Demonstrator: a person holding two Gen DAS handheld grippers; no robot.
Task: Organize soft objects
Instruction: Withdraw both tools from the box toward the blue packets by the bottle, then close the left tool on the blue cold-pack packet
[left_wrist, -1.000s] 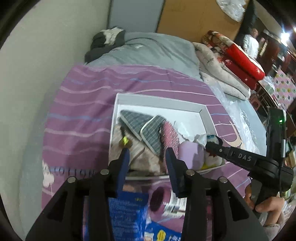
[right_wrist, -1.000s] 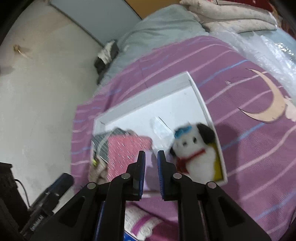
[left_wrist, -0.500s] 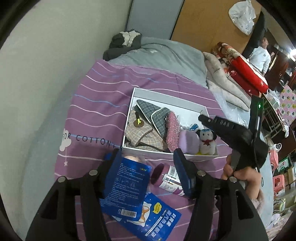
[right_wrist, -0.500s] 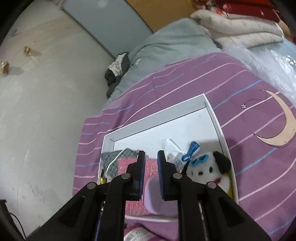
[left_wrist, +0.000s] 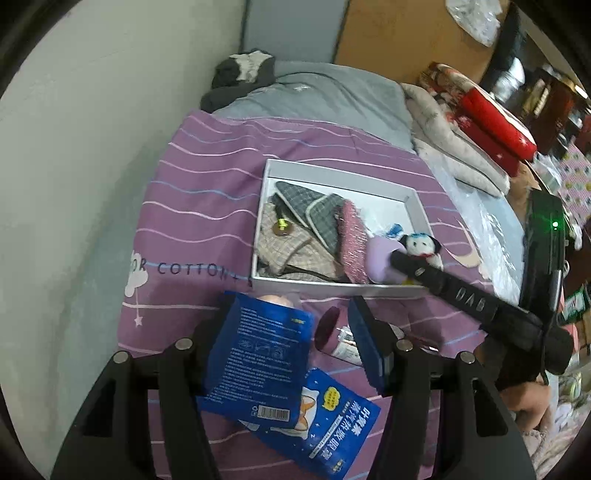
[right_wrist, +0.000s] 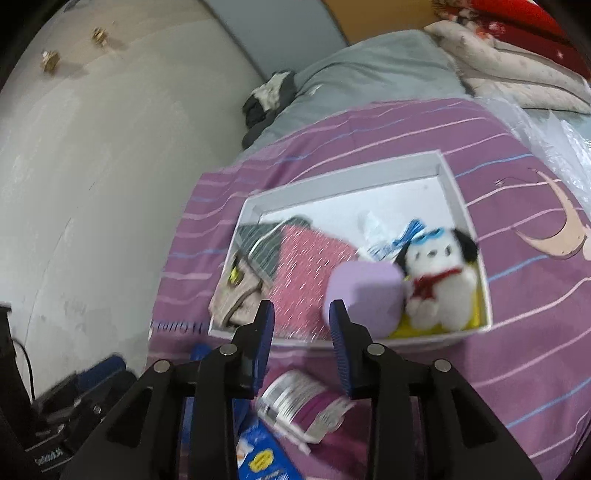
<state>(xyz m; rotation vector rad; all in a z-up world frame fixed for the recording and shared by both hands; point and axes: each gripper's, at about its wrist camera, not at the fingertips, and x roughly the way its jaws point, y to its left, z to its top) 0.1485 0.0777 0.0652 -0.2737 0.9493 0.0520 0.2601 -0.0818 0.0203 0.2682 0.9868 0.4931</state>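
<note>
Box (right_wrist: 343, 182) rim ahead, bare floor beyond toys

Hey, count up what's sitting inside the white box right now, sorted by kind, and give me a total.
In the white box:
Plaid pouches: 3 (beige, two grey)
Pink glittery pouch: 1
Lilac soft block: 1
Plush dog: 1
Clear wrapper with blue print: 1
Total: 7

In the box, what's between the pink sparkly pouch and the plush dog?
The lilac soft block. In the right wrist view it sits between the pink sparkly pouch and the plush dog, against the near wall of the white box.
</note>
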